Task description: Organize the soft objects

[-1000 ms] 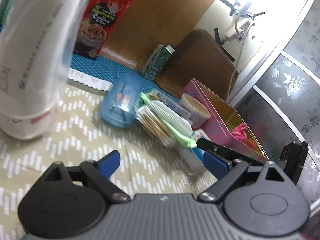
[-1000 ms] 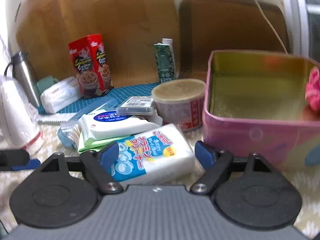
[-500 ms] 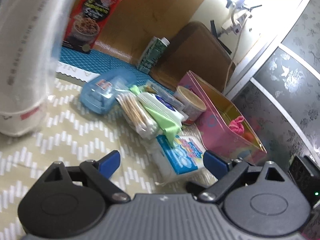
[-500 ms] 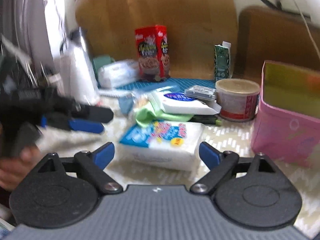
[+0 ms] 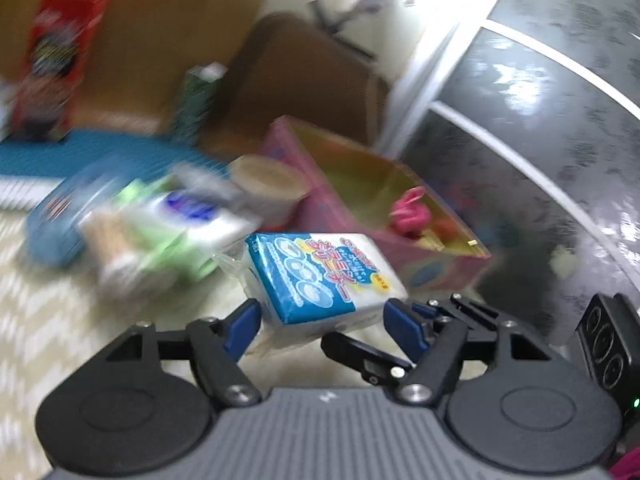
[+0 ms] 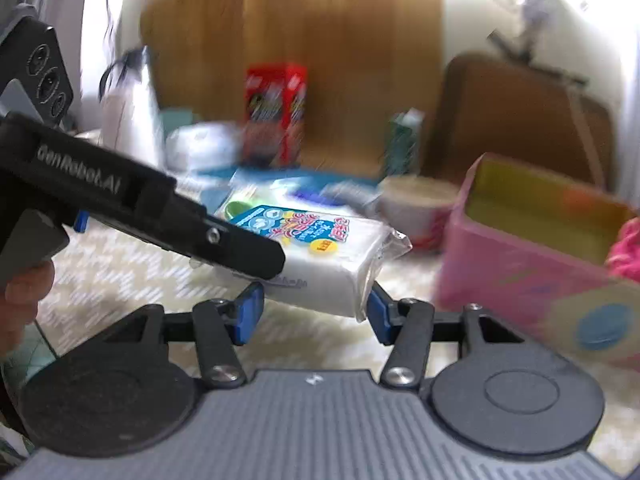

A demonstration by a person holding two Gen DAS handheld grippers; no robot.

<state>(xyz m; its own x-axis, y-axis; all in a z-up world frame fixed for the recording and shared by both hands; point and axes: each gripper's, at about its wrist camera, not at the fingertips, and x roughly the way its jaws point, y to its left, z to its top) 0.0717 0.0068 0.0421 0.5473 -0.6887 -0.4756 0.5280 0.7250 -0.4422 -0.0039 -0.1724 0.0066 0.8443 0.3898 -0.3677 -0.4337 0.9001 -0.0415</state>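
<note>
The white sponge pack (image 6: 320, 256) is sitting between the right gripper (image 6: 314, 314) and its blue fingers (image 6: 250, 316) – gripped, long axis slanting across them. The left gripper (image 5: 322, 326) is hovering open beside it, near the pink box (image 6: 520, 264) on the worktop (image 6: 120, 280).

sponge pack (image 6: 320, 256) between right gripper (image 6: 316, 312) fingers, left gripper (image 5: 320, 320) alongside, box (image 6: 532, 264) to its right, cup (image 6: 416, 208) behind, cloth (image 5: 408, 216) probably inside box
</note>
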